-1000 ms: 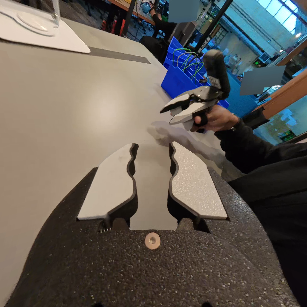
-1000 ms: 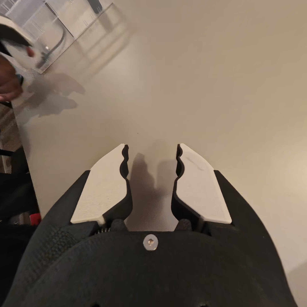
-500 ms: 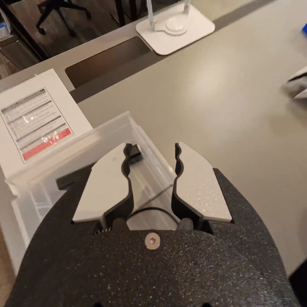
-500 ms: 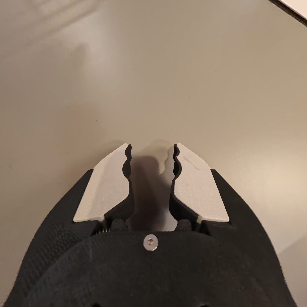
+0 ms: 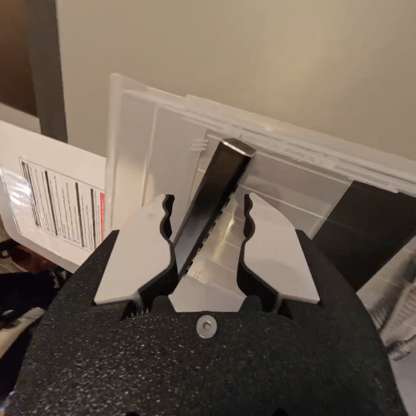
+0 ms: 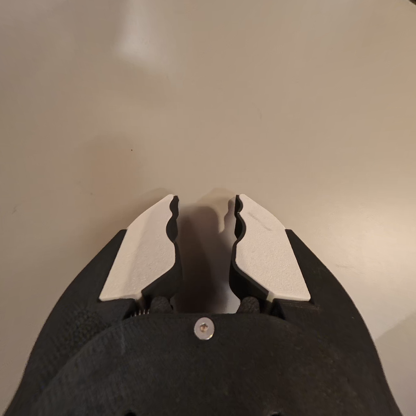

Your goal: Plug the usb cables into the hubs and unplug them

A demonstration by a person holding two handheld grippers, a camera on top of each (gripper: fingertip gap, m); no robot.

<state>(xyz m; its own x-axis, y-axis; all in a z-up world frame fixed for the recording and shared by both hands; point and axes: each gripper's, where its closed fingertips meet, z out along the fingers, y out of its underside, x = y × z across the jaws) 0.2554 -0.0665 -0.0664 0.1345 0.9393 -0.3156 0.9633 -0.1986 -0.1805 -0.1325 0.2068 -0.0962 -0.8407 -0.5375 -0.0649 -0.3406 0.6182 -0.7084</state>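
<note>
The left gripper [image 5: 209, 198] hangs over the clear plastic bin [image 5: 292, 144], jaws apart astride a long dark USB hub [image 5: 213, 202] leaning inside, apparently lined up to grasp it; no cables show. Half a second ago it was only reaching the bin's edge. The right gripper [image 6: 206, 198] waits parted and empty above the bare table [image 6: 202, 90], much as before.

The beige bench [image 5: 247, 56] carries a clear plastic box [image 5: 135, 126] and, just beside it at the left edge, a white sheet [image 5: 56, 191] with printed lines. In the right wrist view the bench [image 6: 202, 90] shows bare surface.
</note>
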